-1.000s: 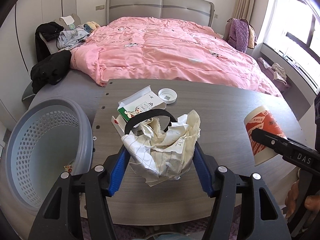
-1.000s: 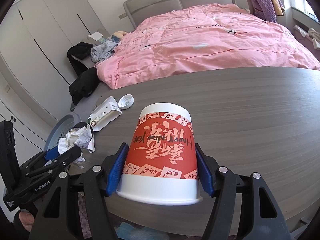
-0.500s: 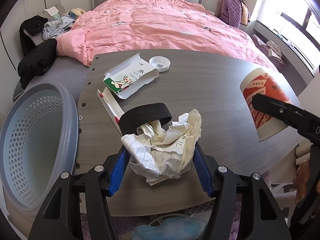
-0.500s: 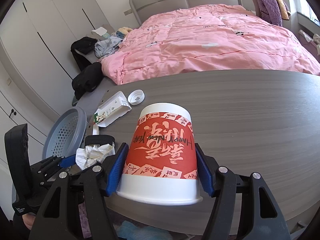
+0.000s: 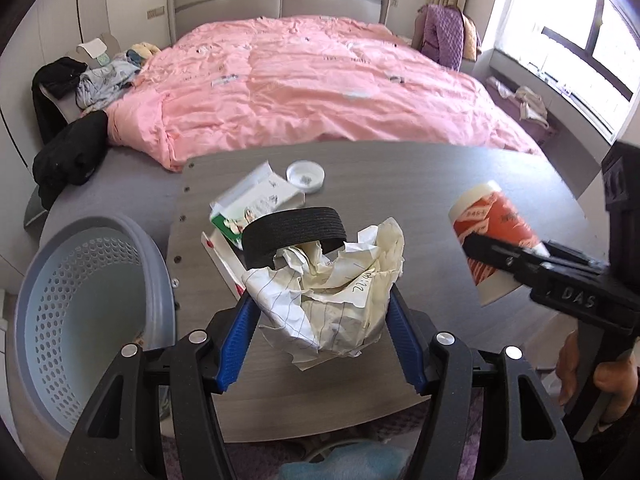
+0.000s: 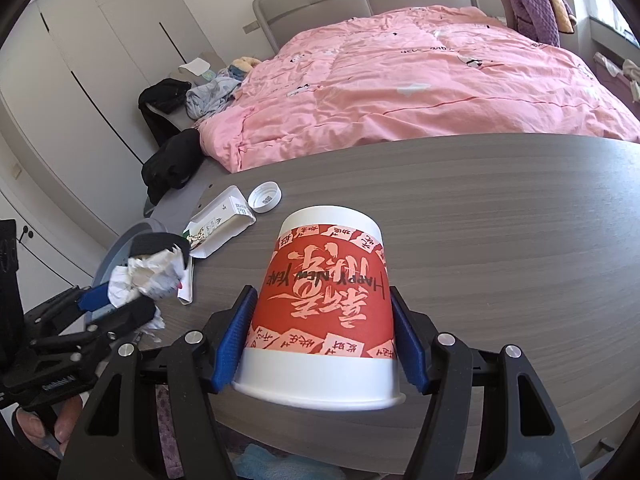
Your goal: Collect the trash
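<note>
Left gripper (image 5: 320, 316) clamping a crumpled paper wad (image 5: 332, 292) and right gripper (image 6: 322, 336) a red paper cup (image 6: 326, 308), both over the table beside the perforated waste basket (image 5: 80, 304); each load should clear its rim before release

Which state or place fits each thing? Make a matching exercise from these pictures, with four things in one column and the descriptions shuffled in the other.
Things:
1. crumpled paper
2. paper cup
3. white cap
4. basket

Descriptions:
A. beside the table's left edge
B. clamped in the right gripper
C. lying on the table by the carton
D. clamped in the left gripper

Pairs: 1-D, 2-B, 3-C, 4-A
</note>
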Demonstrator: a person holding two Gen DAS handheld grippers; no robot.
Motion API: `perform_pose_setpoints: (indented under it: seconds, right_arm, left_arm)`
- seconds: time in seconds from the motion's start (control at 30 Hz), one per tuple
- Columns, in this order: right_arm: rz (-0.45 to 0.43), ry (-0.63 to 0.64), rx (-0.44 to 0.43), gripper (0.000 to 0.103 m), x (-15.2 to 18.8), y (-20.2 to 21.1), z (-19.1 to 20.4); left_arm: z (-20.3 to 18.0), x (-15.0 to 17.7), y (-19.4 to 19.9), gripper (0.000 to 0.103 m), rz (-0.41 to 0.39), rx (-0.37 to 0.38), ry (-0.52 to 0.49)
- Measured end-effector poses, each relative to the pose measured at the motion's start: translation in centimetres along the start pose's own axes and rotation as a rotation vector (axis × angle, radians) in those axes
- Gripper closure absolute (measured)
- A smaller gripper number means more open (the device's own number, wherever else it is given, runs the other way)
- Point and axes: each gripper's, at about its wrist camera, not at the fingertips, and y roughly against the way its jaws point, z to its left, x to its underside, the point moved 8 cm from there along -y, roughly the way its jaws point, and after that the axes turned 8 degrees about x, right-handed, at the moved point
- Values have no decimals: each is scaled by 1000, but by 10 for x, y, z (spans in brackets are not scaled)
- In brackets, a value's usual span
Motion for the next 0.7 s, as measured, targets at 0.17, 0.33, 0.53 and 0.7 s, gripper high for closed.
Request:
perform_pose_setpoints:
  seconds: [0.17, 0.33, 0.53, 0.7]
  right_arm:
    - [-14, -12, 3, 40, -2, 4, -6]
    - [-8, -10, -11, 40, 0, 2, -3]
    - [-7, 1, -24, 40, 1, 2, 2]
    - [-5, 6, -30, 40, 1, 1, 3]
  left_arm:
    - [-3, 25, -20, 43, 81, 13, -5]
    - [3, 30, -20, 43, 94, -3, -6]
    - [7, 46, -24, 43, 144, -29, -42]
    - [15, 49, -20, 43, 154, -61, -56]
